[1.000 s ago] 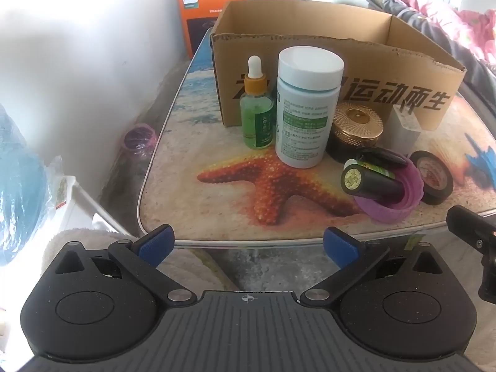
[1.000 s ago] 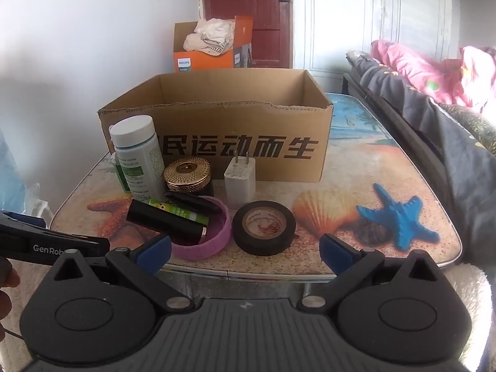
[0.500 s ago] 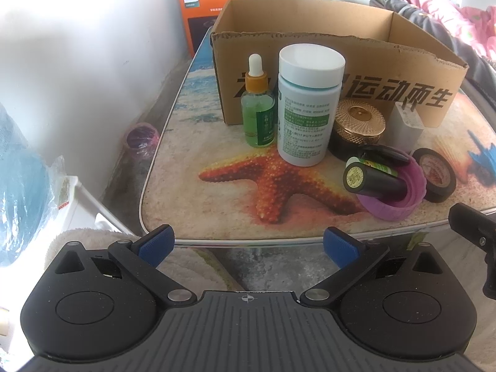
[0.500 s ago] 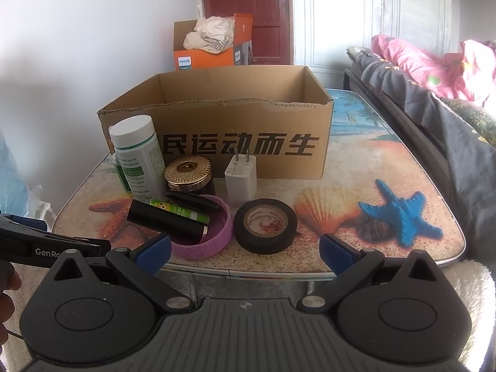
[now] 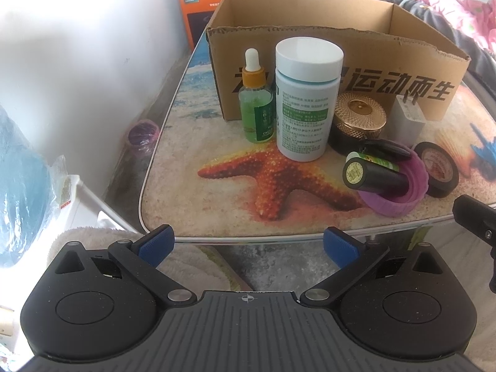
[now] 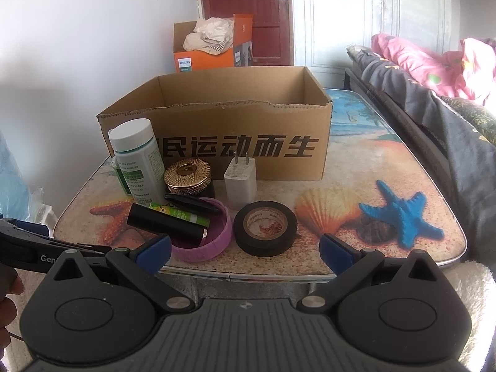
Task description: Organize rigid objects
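Note:
An open cardboard box (image 6: pixel 217 117) (image 5: pixel 341 40) stands at the back of the table. In front of it are a white pill bottle (image 5: pixel 305 105) (image 6: pixel 139 161), a green dropper bottle (image 5: pixel 255 102), a gold-lidded jar (image 5: pixel 359 117) (image 6: pixel 189 175), a white charger plug (image 6: pixel 240 183) (image 5: pixel 407 121), a black tape roll (image 6: pixel 265 228) (image 5: pixel 437 170) and a purple lid (image 6: pixel 210 245) (image 5: pixel 400 201) holding a black tube (image 5: pixel 375 176) (image 6: pixel 167 224). My left gripper (image 5: pixel 248 246) and right gripper (image 6: pixel 245 249) both hang open off the table's near edge, holding nothing.
The table (image 6: pixel 387 186) has a beach print with starfish. An orange box (image 6: pixel 210 52) sits behind, a bed with pink bedding (image 6: pixel 434 71) to the right, a white wall (image 5: pixel 77 46) and blue bag (image 5: pixel 18 186) to the left. A person's hand (image 6: pixel 7 294) shows at lower left.
Both grippers have eased slightly closer to the table; the objects sit a little larger in view. Nothing on the table has moved.

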A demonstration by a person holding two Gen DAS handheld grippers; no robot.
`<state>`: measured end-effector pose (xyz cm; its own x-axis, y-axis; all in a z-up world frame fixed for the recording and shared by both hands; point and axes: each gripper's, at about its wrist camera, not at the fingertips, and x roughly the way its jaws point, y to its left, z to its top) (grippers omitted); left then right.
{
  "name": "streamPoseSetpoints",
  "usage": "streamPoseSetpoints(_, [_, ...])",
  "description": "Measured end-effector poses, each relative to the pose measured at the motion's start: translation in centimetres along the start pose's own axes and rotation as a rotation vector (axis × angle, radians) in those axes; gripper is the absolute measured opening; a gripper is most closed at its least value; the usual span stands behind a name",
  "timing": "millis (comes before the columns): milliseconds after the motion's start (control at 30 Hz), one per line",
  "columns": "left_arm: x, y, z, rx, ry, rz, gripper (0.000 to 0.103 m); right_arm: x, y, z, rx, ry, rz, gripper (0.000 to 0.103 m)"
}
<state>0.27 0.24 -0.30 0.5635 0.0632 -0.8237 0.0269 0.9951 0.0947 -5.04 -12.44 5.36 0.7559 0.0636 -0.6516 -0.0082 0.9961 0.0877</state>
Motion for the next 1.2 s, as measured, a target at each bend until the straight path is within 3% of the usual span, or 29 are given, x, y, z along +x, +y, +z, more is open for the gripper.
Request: streamPoseSetpoints(1200, [-0.20, 0.07, -0.43, 0.002, 0.003, 0.000, 0.103, -0.04, -0.20, -0.11, 0.011, 0.002, 0.003, 0.103])
